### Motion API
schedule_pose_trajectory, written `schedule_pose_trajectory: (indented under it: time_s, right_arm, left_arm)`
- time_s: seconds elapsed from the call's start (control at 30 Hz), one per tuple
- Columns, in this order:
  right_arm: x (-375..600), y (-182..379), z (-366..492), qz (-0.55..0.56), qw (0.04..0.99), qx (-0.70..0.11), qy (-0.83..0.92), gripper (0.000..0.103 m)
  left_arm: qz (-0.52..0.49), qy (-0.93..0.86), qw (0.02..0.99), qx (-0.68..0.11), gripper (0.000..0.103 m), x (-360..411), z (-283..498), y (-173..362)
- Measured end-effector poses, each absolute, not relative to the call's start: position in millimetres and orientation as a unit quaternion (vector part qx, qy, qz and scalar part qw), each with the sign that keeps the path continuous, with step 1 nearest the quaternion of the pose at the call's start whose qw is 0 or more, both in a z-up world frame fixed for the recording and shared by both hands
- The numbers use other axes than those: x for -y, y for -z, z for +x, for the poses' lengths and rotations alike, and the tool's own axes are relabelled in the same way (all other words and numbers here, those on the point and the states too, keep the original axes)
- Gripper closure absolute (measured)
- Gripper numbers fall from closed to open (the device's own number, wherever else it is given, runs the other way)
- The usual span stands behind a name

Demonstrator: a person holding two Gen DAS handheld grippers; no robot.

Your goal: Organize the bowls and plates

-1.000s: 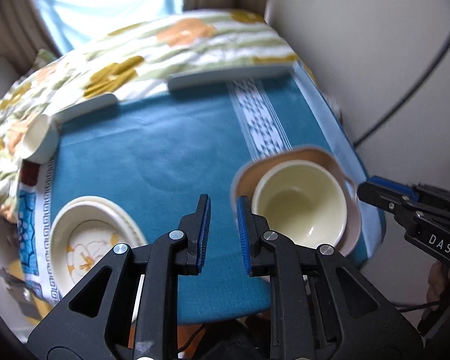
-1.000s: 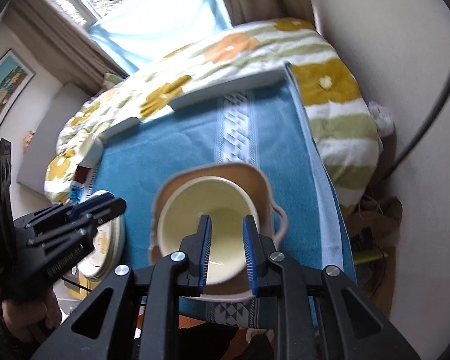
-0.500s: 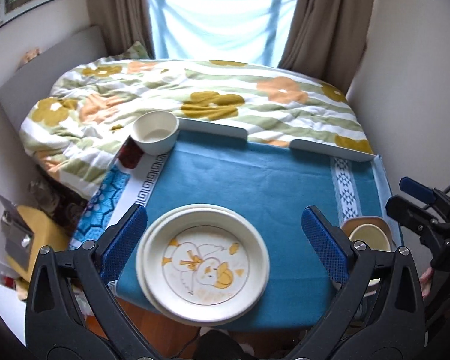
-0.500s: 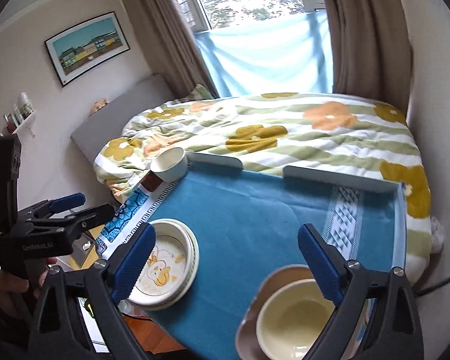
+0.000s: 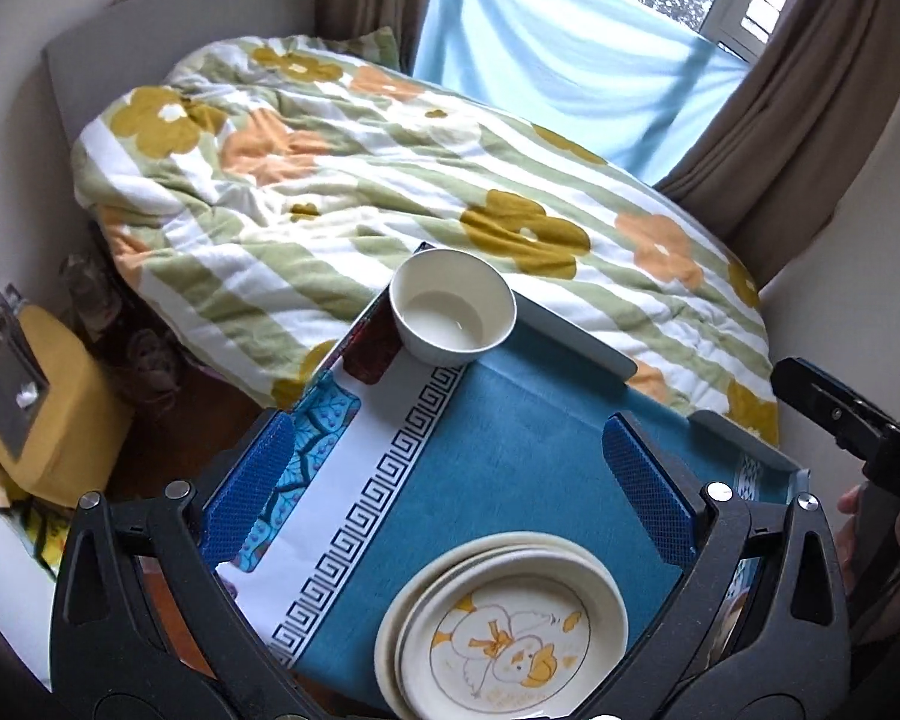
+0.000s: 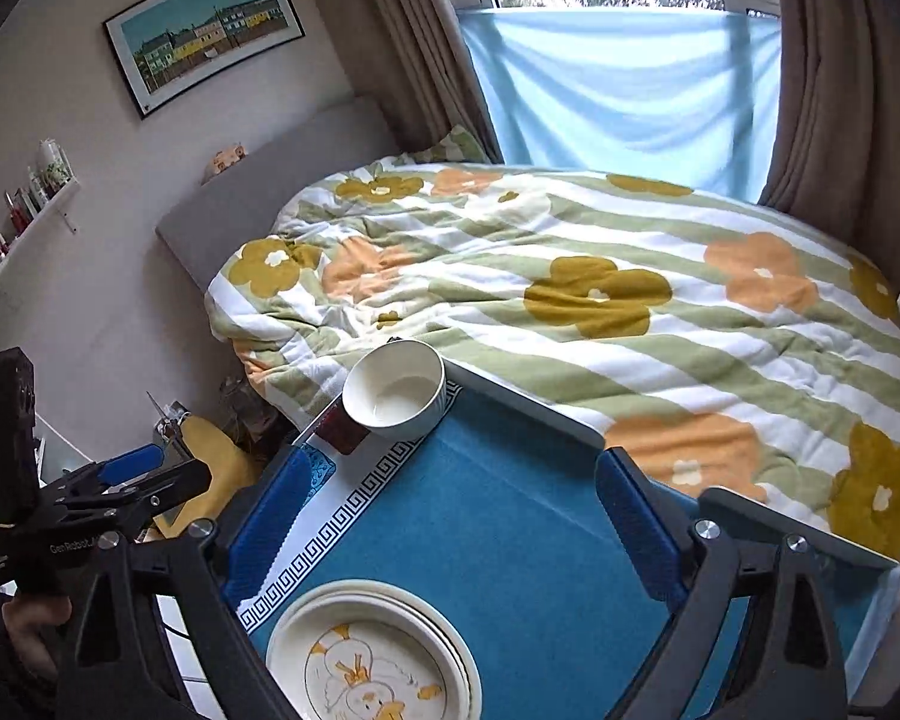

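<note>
**Left wrist view.** Left gripper (image 5: 447,489) is spread wide, nothing between the pads, hovering above the blue tablecloth (image 5: 498,468). Directly below it, at the near table edge, sits the plate stack (image 5: 504,630): approx. three plates, top one w/ a duck print. White bowl (image 5: 453,315) stands upright at the far left corner of the table, next to the floral duvet (image 5: 390,180), well apart from the stack. Part of the right gripper shows at the right edge; its state can't be told from here.

**Right wrist view.** Right gripper (image 6: 450,516) is also fully released and empty. Same layout: plate stack (image 6: 372,654) near, white bowl (image 6: 396,390) far, blue cloth between. Left gripper body is visible at the left edge, held above and off the table's left side.

**Step in hand (est.).** Approach phase: neither item is gripped and the lone bowl is probably the next target.

**Next move calls for:** advance one gripper toward the far corner, drop to rim height, put one pad inside and one outside the bowl wall, then close. Bowl sits close to the table edge, so avoid pushing it outward.
</note>
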State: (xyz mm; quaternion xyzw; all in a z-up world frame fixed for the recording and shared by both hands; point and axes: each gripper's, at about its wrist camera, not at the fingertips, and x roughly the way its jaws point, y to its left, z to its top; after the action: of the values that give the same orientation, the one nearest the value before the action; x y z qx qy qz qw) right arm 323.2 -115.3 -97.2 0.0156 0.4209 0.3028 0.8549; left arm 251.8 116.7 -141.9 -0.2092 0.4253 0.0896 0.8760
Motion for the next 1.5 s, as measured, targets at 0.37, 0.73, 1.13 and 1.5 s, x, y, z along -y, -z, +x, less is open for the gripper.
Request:
schedule_pose_trajectory:
  time_s: [0.37,0.73,1.13,1.5]
  right_arm:
    - [18.2,212.1,430.3,0.019,0.792,-0.532,-0.3,0.041]
    - [-17.1,263.3,461.1,0.033,0.758,-0.575,-0.307,0.078]
    - [-18.2,263.8,459.3,0.032,0.761,-0.571,-0.306,0.086]
    - [38.3,192.4,400.2,0.056,0.795,-0.517,-0.31,0.086]
  left_arm:
    - [-0.294,-0.063,0.803,-0.514,0.058,-173.2,370.8,267.3]
    - [-0.283,-0.059,0.794,-0.534,0.085,-187.1,409.1,296.6]
    - [-0.236,-0.062,0.814,-0.528,0.085,-173.2,404.2,277.4]
    - [-0.196,-0.049,0.848,-0.49,0.085,-112.3,347.8,198.0]
